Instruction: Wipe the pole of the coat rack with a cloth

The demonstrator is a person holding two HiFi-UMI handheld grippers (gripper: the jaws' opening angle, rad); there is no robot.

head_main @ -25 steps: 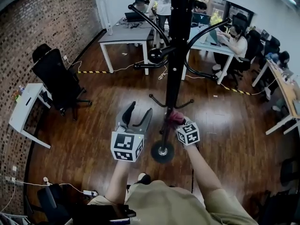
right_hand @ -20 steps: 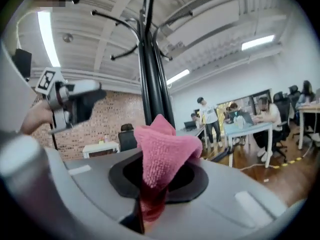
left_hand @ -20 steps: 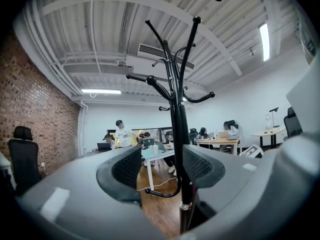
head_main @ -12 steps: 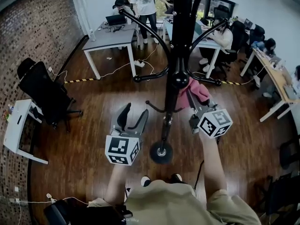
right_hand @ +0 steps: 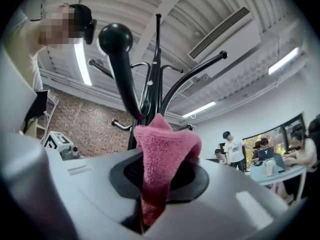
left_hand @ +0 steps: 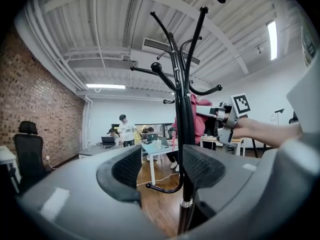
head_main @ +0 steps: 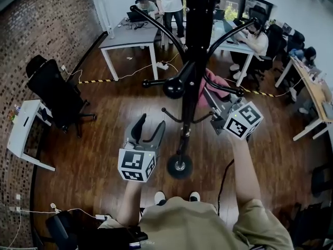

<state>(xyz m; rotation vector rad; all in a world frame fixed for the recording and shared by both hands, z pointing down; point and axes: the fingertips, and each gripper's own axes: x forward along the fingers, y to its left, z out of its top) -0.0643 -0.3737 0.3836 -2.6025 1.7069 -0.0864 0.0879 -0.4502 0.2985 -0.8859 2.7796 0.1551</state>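
The black coat rack pole (head_main: 193, 72) rises from its round base (head_main: 179, 166) in the middle of the head view. My right gripper (head_main: 214, 102) is to the right of the pole at mid-height, shut on a pink cloth (head_main: 209, 86) that lies against the pole. In the right gripper view the cloth (right_hand: 162, 149) stands pinched between the jaws, with the pole (right_hand: 151, 96) just behind it. My left gripper (head_main: 149, 131) hangs open to the left of the pole, above the base, holding nothing. In the left gripper view the pole (left_hand: 186, 134) stands just past the open jaws.
Curved hook arms with ball ends (head_main: 174, 87) stick out from the pole around my right gripper. A black office chair (head_main: 54, 90) and a white side table (head_main: 23, 126) stand at the left. Desks (head_main: 130, 35) with people lie behind the rack.
My right gripper has moved up along the pole with the cloth, from near the base to mid-height. The left gripper has stayed open in about the same place.
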